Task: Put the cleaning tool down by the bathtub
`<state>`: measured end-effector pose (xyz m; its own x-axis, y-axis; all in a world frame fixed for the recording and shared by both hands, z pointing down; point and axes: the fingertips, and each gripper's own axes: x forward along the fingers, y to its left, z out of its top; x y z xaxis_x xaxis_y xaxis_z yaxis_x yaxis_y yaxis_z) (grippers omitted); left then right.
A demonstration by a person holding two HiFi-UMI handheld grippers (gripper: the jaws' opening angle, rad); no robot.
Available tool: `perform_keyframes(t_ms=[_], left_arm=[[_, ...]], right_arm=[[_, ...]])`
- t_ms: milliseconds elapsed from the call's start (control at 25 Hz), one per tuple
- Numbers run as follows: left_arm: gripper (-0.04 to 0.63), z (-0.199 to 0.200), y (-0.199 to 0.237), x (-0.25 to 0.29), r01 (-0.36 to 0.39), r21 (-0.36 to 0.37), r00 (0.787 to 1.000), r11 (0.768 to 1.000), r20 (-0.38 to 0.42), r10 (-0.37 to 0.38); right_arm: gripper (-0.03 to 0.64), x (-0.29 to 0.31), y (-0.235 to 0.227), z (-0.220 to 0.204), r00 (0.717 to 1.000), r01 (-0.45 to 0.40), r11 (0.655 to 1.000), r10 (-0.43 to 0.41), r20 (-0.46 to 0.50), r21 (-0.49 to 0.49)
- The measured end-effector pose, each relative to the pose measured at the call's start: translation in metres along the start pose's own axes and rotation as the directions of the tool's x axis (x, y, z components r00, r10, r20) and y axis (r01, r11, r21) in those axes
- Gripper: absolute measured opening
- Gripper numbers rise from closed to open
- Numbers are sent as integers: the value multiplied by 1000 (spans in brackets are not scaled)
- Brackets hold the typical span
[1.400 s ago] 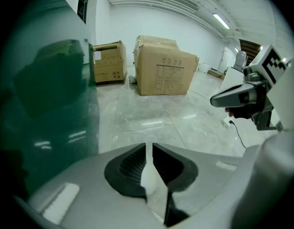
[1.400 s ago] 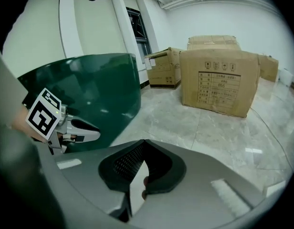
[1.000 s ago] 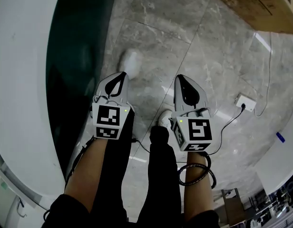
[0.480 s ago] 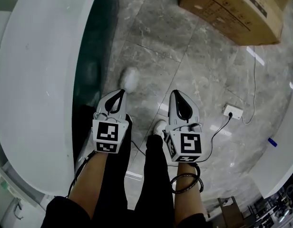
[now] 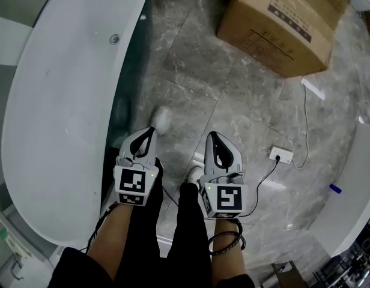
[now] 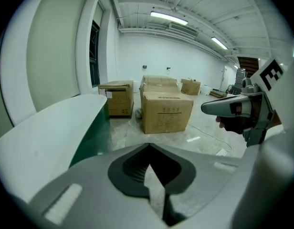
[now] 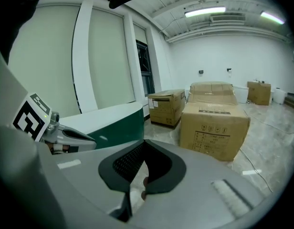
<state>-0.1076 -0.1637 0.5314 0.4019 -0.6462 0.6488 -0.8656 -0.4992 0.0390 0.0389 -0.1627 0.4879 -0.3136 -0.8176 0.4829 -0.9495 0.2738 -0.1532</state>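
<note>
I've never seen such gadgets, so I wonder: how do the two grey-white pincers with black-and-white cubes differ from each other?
The left gripper is right beside the white bathtub with its dark green side; the right gripper is over open grey floor. A coiled black cable hangs at the right gripper's wrist, none at the left gripper's. Their marker cubes show different patterns. Both are shut, empty, pointing forward.

Glossy white bathtub; polished stone floor

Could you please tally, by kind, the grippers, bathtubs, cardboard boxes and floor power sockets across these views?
Grippers: 2 (left gripper, right gripper)
Bathtub: 1
Cardboard boxes: 4
Floor power socket: 1
Total: 8
</note>
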Motion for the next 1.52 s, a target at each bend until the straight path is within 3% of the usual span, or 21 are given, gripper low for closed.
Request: perform_keyframes(t_ms=[120, 280, 920, 1160, 1520], left_arm=[[0, 14, -6, -13, -3, 13, 1000, 1000, 16, 3], [0, 30, -14, -31, -5, 24, 1000, 1000, 31, 4], [0, 123, -57, -98, -12, 17, 987, 1000, 159, 9], [0, 147, -62, -130, -19, -26, 979, 999, 203, 24], [0, 198, -62, -190, -44, 36, 957, 998, 287, 32]], right_arm=[[23, -12, 2, 12, 999, 5, 1000, -5, 33, 1], [23, -32, 3, 25, 1000, 14, 1000, -14, 6, -10], [23, -117, -19, 129, 984, 64, 998, -65, 165, 12], [21, -138, -12, 153, 981, 49, 998, -42, 188, -31], [21, -179, 16, 203, 968, 15, 998, 2, 251, -63]])
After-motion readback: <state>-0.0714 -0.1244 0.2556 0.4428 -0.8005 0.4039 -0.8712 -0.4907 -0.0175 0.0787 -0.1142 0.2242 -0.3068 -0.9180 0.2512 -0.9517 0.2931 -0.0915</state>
